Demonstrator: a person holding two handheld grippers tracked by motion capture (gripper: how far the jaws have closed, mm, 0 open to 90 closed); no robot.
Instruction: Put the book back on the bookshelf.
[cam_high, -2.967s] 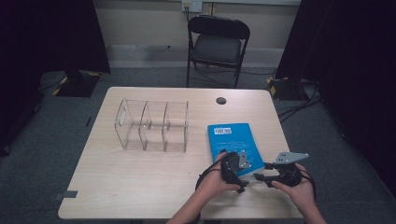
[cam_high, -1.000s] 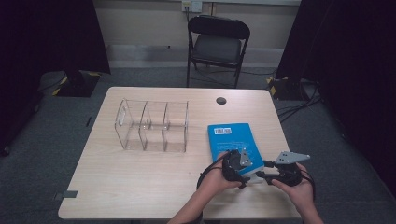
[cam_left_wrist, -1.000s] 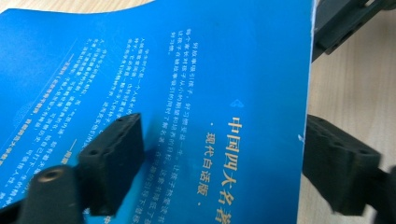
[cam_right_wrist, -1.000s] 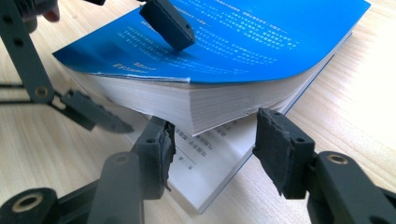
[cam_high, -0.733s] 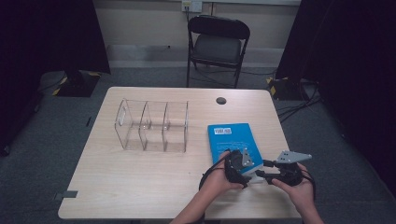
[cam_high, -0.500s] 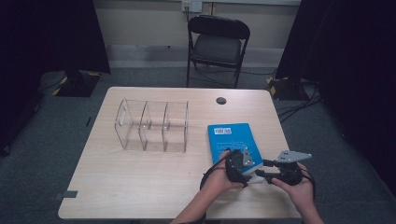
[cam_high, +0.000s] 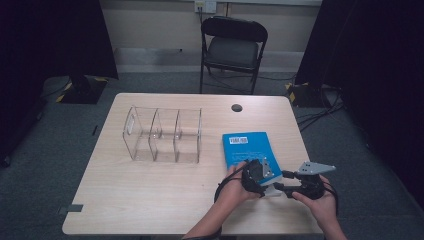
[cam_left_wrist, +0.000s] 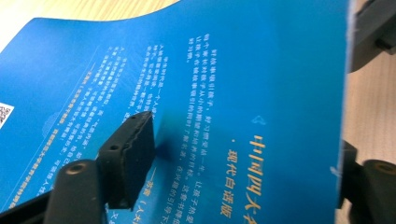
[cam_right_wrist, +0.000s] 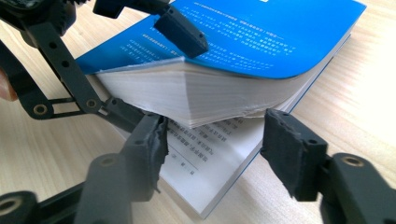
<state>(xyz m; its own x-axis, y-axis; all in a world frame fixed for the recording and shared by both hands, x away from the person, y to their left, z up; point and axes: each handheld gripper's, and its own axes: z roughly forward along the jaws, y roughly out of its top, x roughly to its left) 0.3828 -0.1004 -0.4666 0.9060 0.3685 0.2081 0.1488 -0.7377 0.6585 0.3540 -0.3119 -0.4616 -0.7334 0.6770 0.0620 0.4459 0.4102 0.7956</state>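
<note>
Since three seconds ago both hands have kept their place at the near right edge of the table (cam_high: 150, 200), but the left gripper (cam_high: 256, 172) has just been closing on the blue book (cam_high: 247, 147), its jaws now pinching the lifted cover and upper pages. The right gripper (cam_right_wrist: 212, 140) has just been opening; its jaws stand apart, touching nothing, at the gap under the raised block, probably to take it. The glossy soft cover bends, the white pages fan out, and the clear plastic organizer (cam_high: 165, 135) stands well apart.
</note>
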